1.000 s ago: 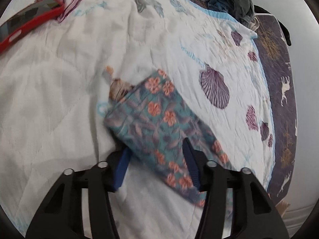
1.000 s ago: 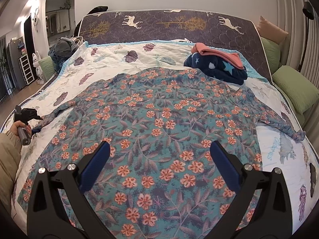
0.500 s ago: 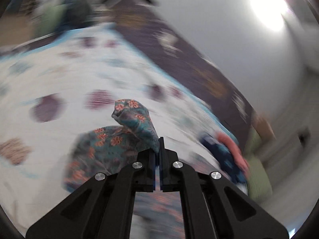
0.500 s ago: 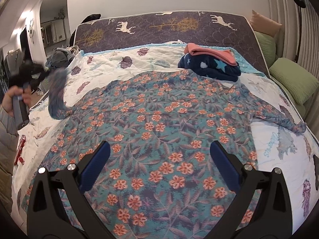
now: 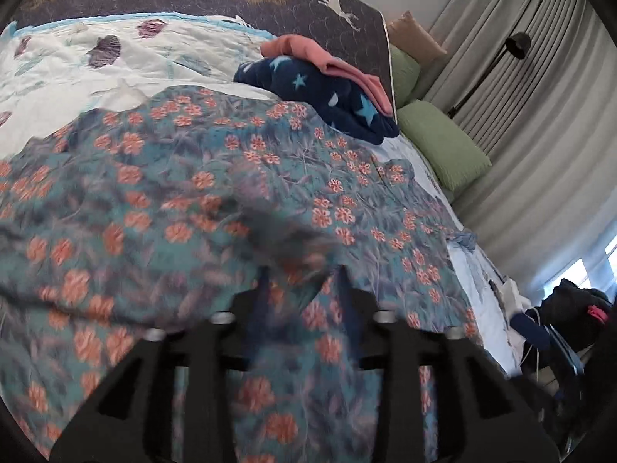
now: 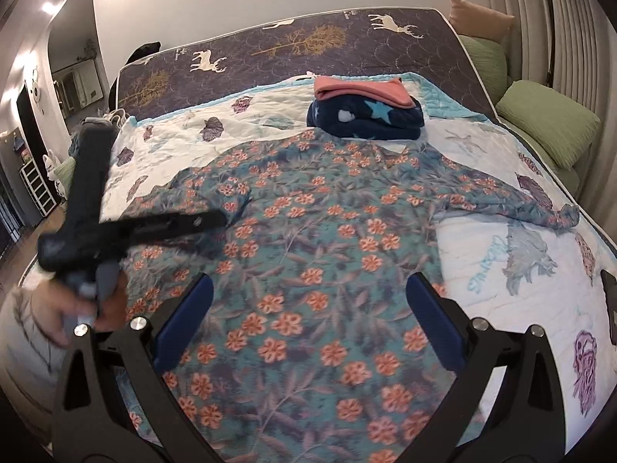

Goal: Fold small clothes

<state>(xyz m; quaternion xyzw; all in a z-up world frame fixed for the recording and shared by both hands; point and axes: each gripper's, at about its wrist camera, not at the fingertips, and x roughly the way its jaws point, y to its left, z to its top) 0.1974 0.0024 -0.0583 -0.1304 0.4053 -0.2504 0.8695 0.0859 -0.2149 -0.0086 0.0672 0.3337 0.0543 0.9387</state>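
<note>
Now the shirt (image 6: 308, 254) lies flat across the bed (image 6: 501, 270), its body in the middle, the collar toward 12 o'clock by the folded pile (image 6: 362, 112). The left sleeve (image 6: 216, 189) is already laid over the body at about 10 o'clock; the right sleeve (image 6: 532, 208) is stretched out toward 3 o'clock.

The left gripper (image 5: 300, 281) has just been opening its jaws; they stand about half apart, and in the blur I cannot tell if cloth is between them. The right gripper (image 6: 308, 308) hangs over the lower body, jaws wide, holding nothing.

I judge that the step is the sleeve fold. To do it well, let the left sleeve settle flat with no lump, then take the right sleeve near its cuff and bring it across the same way, so that both side edges run straight.
</note>
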